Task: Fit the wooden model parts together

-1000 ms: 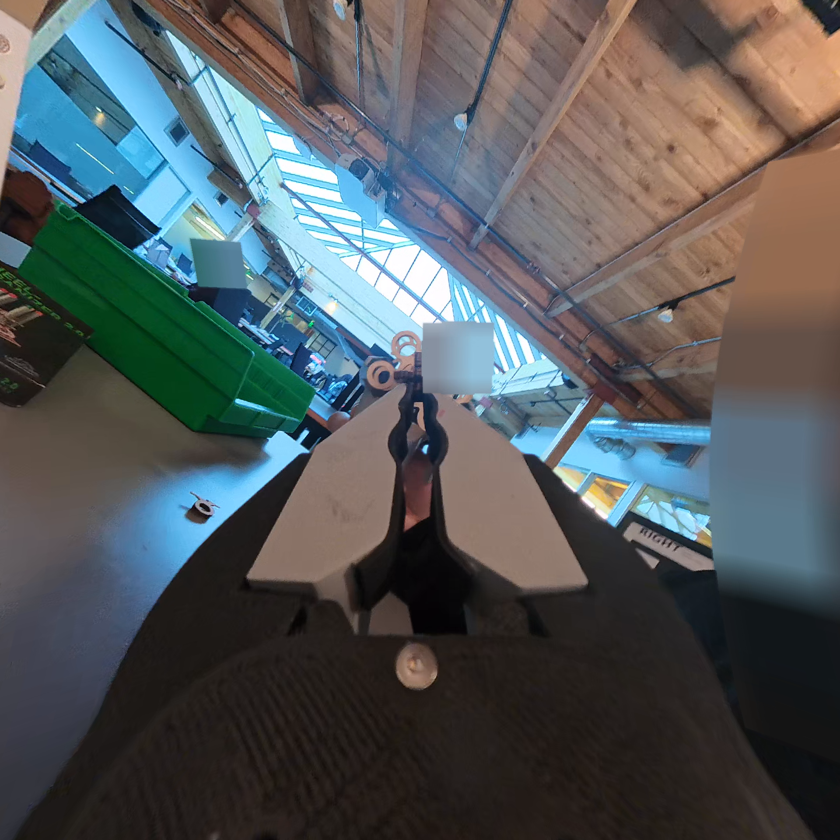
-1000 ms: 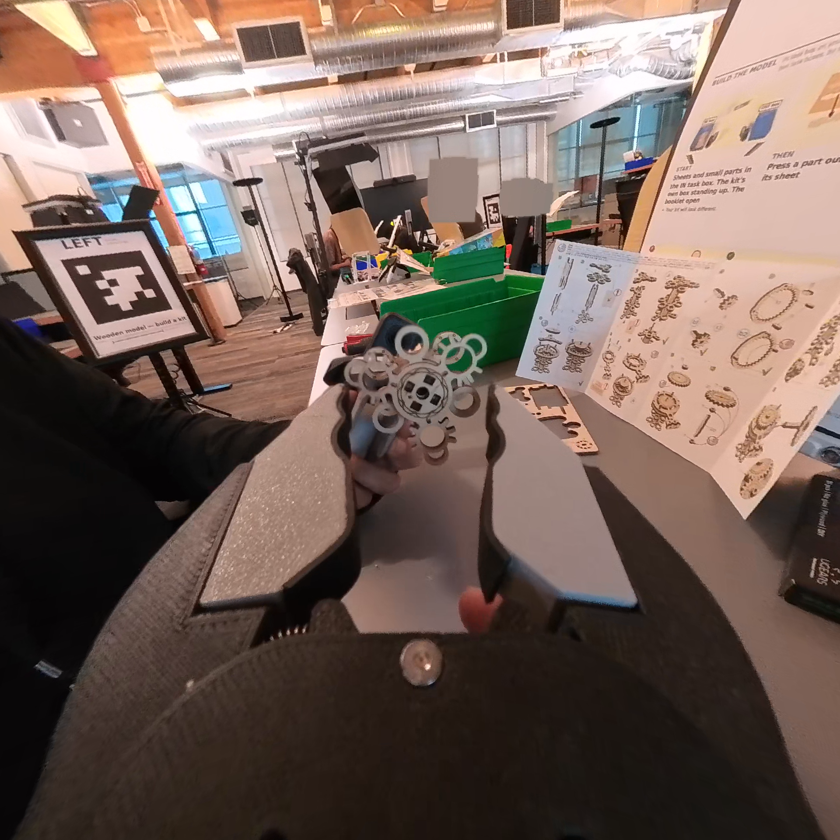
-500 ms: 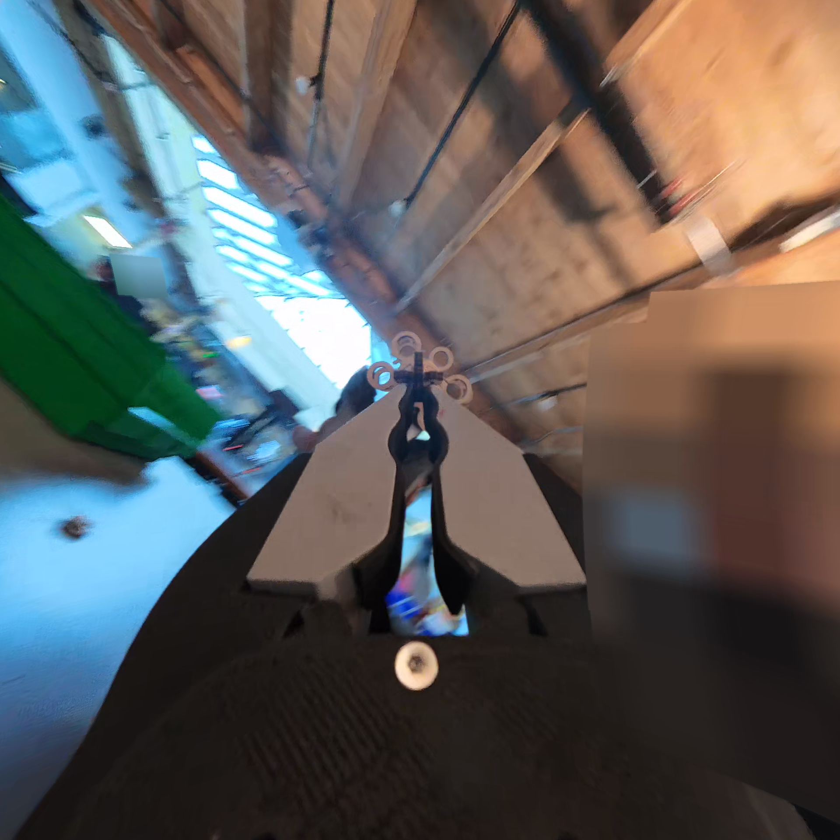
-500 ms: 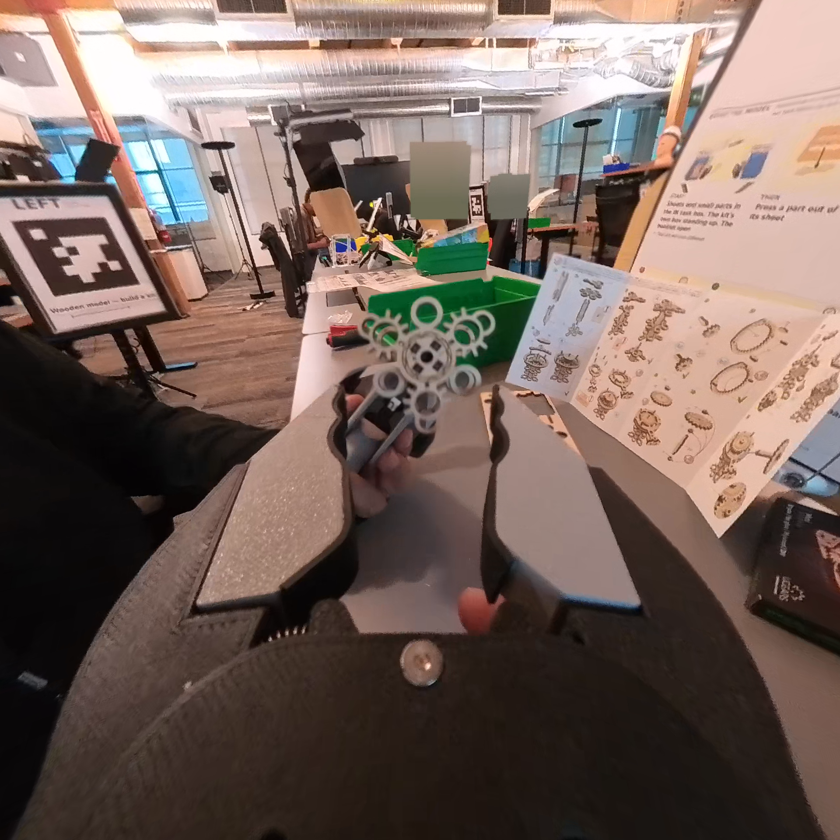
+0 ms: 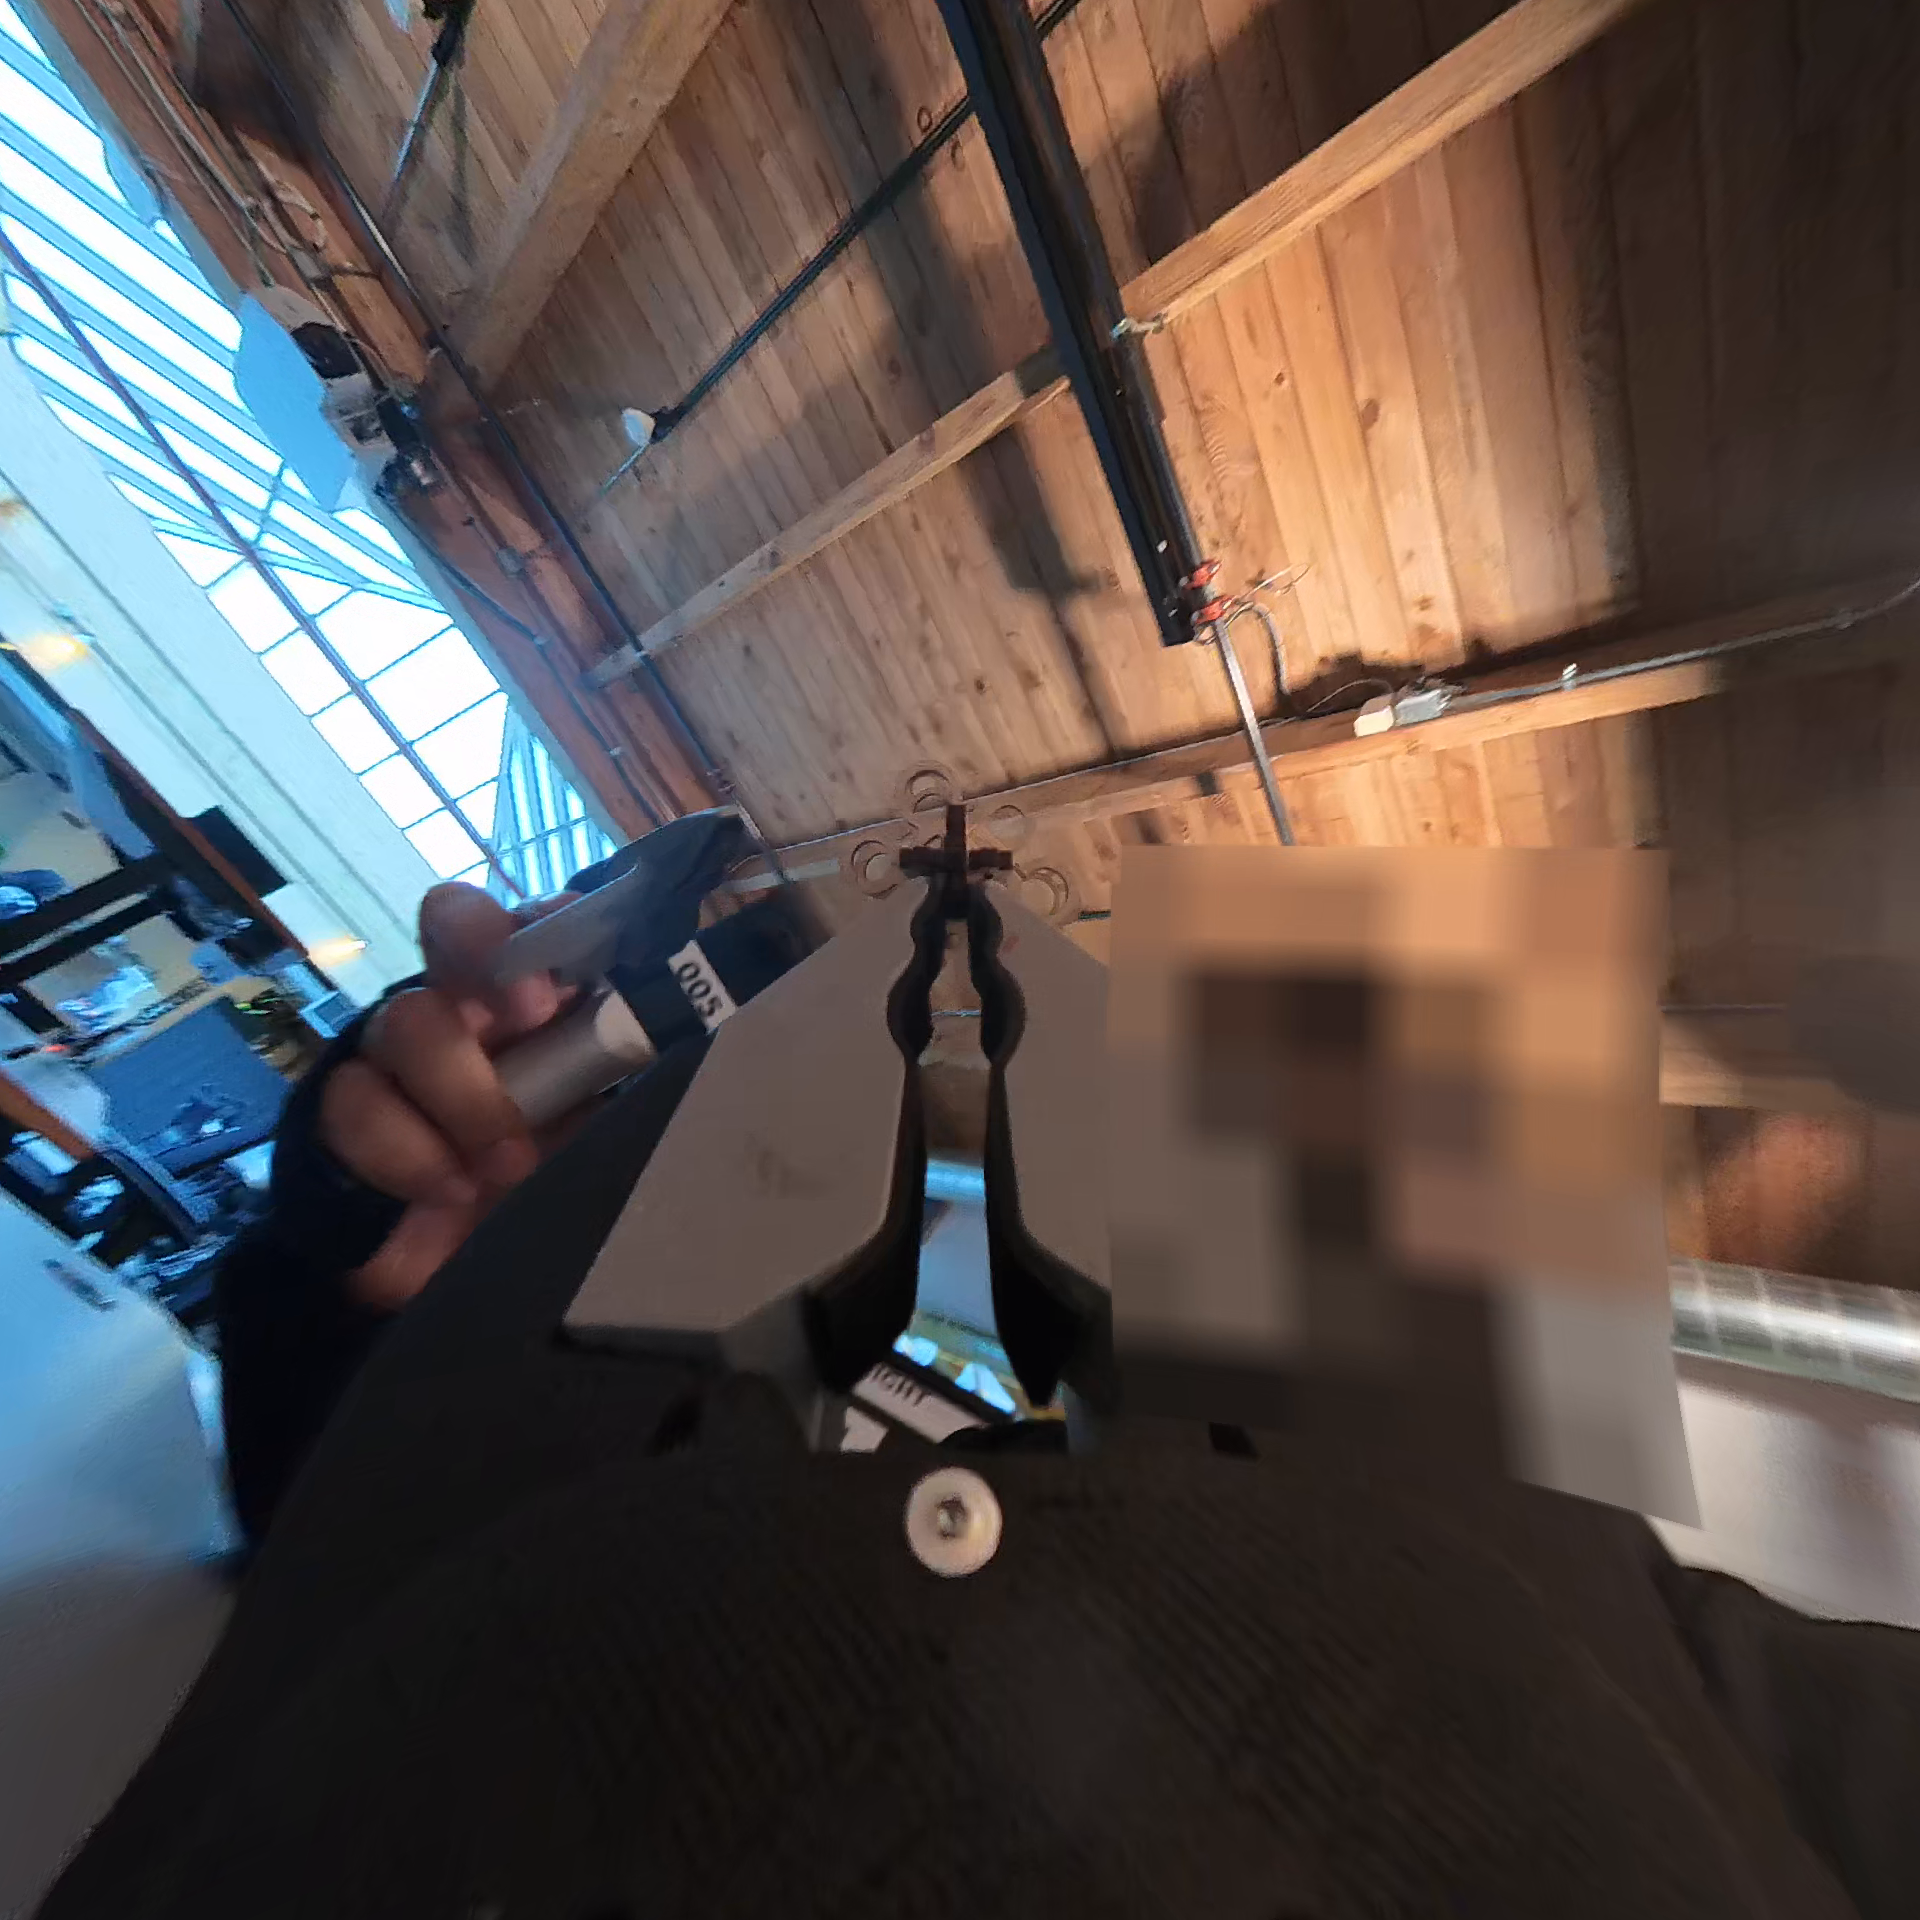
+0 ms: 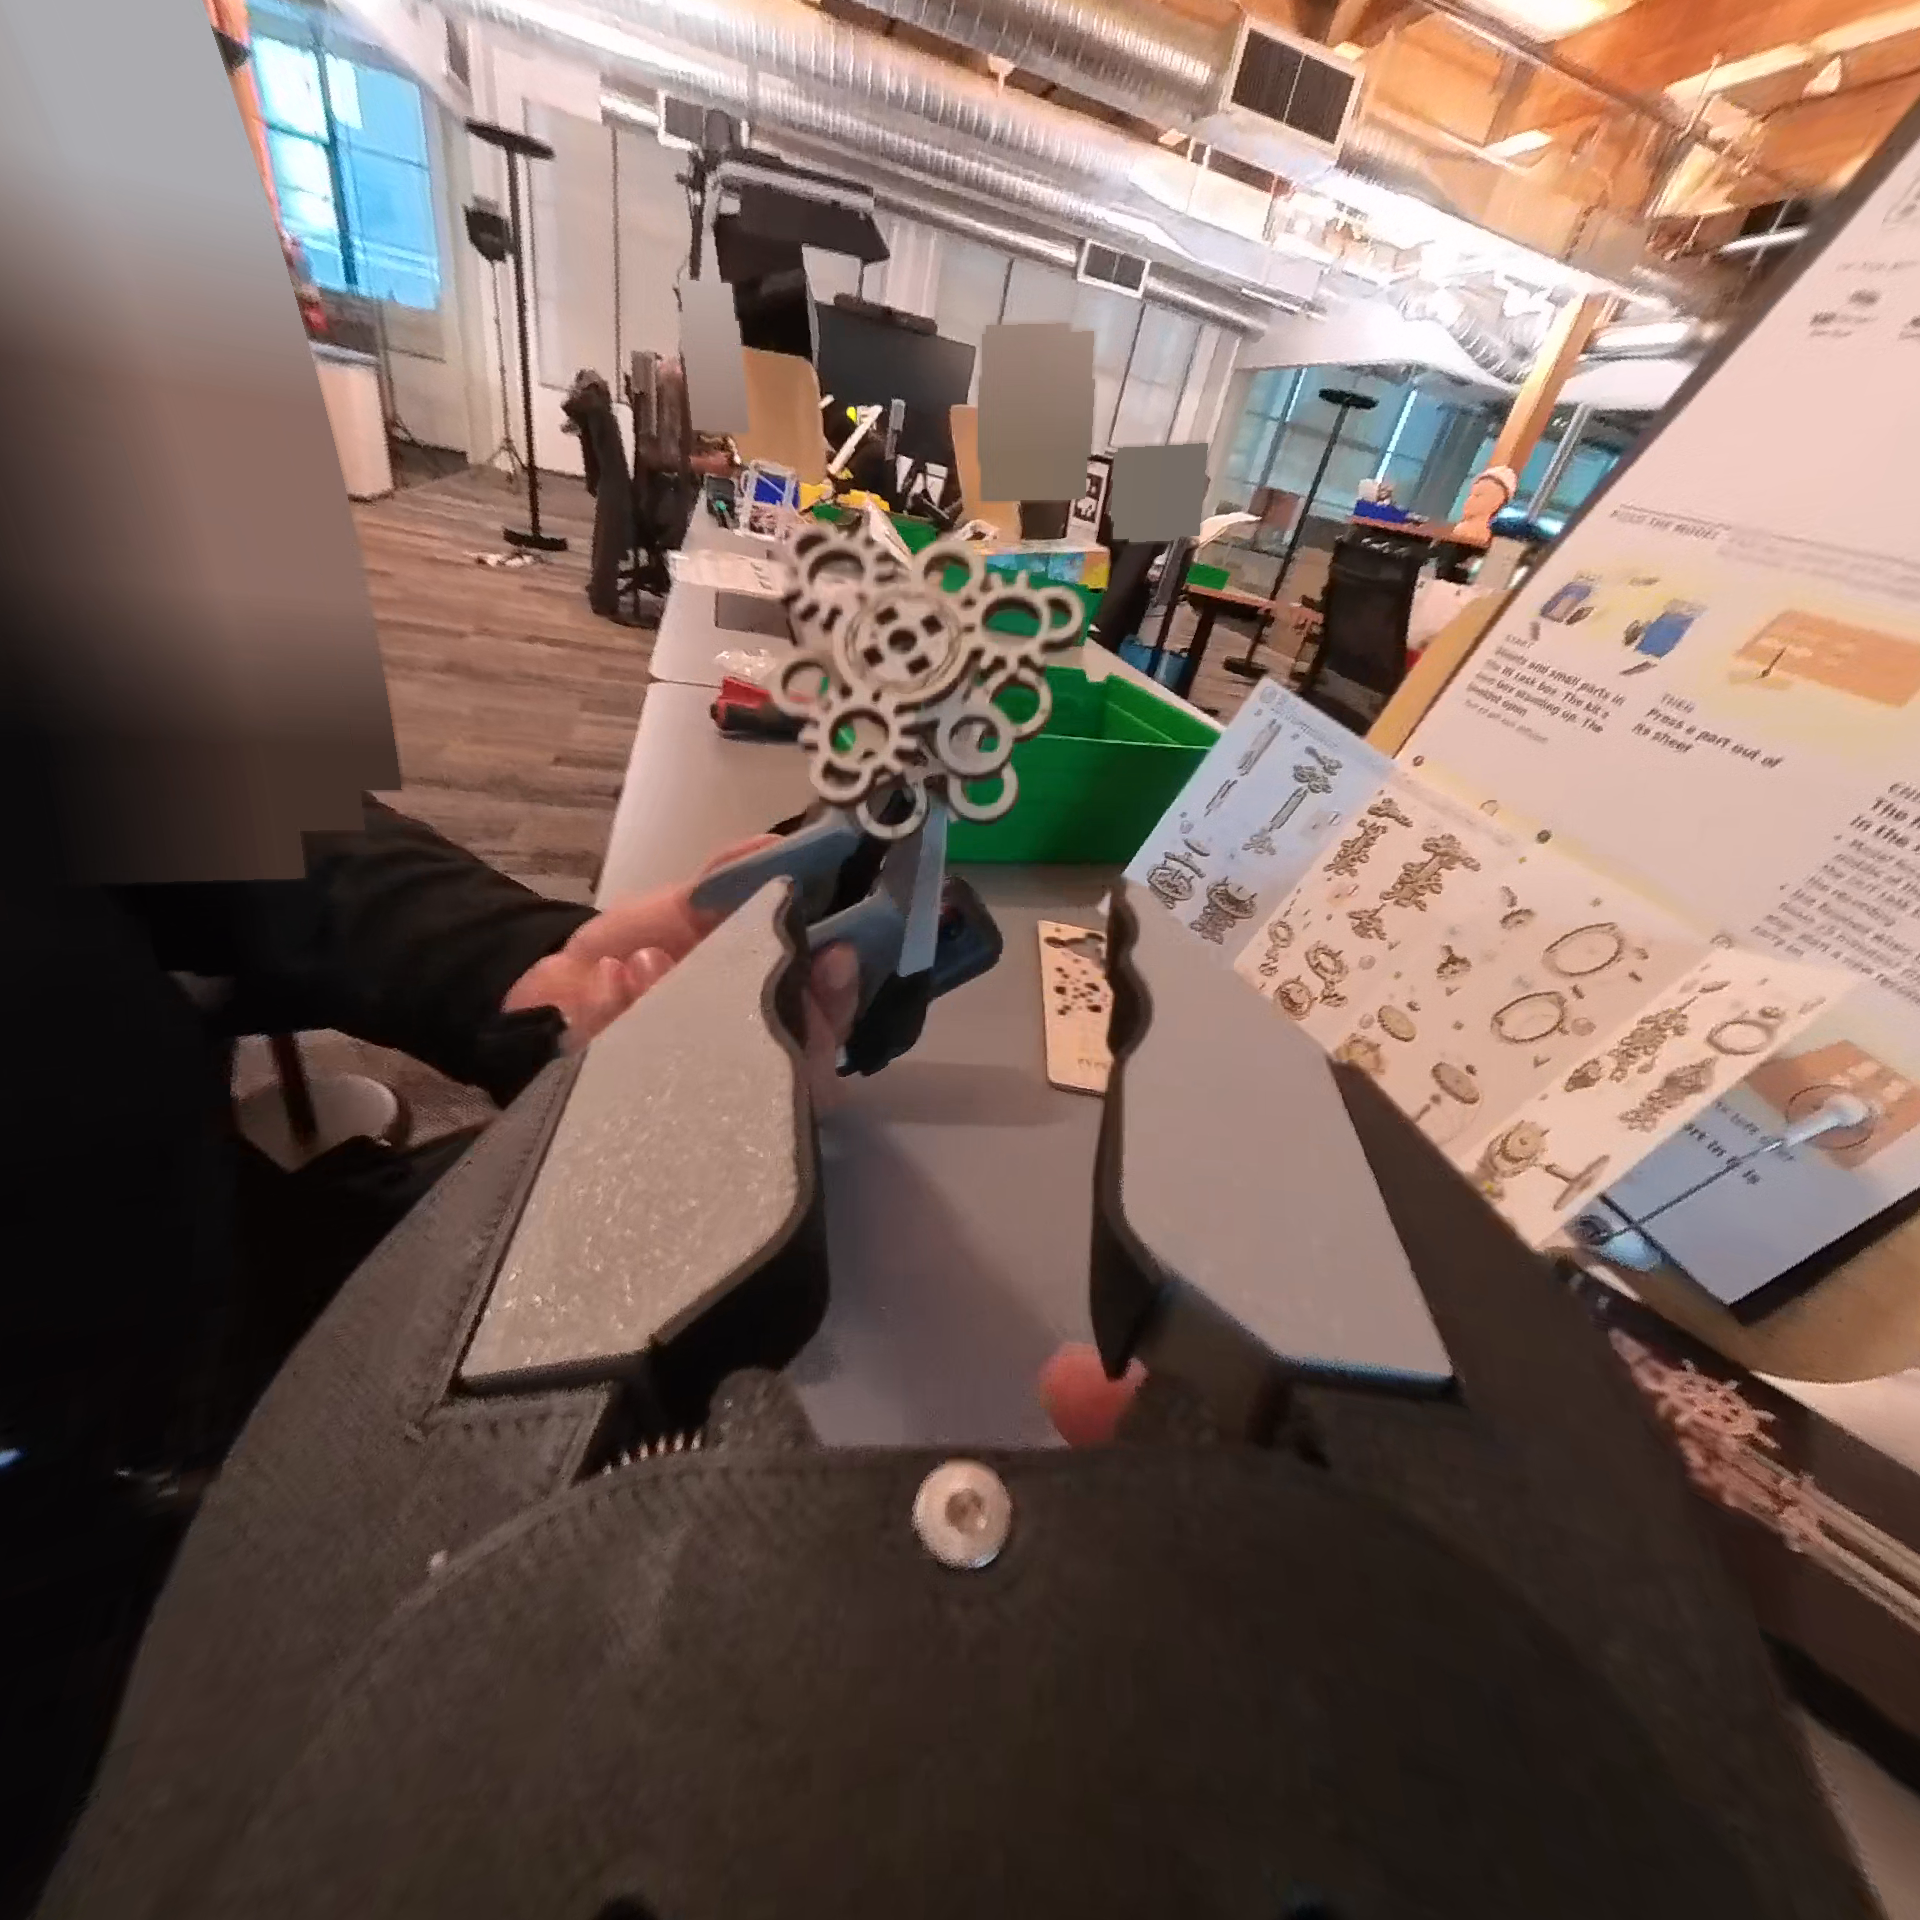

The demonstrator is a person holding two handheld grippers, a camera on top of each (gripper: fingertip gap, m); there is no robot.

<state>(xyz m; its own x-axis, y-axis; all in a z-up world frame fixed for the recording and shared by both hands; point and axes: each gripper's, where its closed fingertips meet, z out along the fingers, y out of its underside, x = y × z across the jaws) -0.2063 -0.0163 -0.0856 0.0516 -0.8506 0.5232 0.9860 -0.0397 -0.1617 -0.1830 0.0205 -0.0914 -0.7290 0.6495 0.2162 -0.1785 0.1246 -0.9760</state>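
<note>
A wooden assembly of interlocked rings and gears [image 6: 914,665] is held up in the air by my left gripper [image 6: 896,831], which is shut on its lower edge. In the left wrist view the same assembly [image 5: 951,857] shows edge-on at the shut tips of the left gripper [image 5: 954,888], against the wooden ceiling. My right gripper [image 6: 951,935] is open and empty, below and just short of the assembly, over the grey table [image 6: 966,1195]. A hand [image 6: 623,956] holds the left gripper.
A punched wooden parts sheet [image 6: 1081,1003] lies on the table beyond the right gripper. A green bin [image 6: 1081,779] stands behind it. An open instruction booklet [image 6: 1455,935] and a white board [image 6: 1714,623] stand at the right. A black box [image 6: 1725,1455] lies at the lower right.
The left gripper has lifted and tilted up with the assembly, which now sits above the right gripper's fingertips instead of between them. The right gripper has stayed open.
</note>
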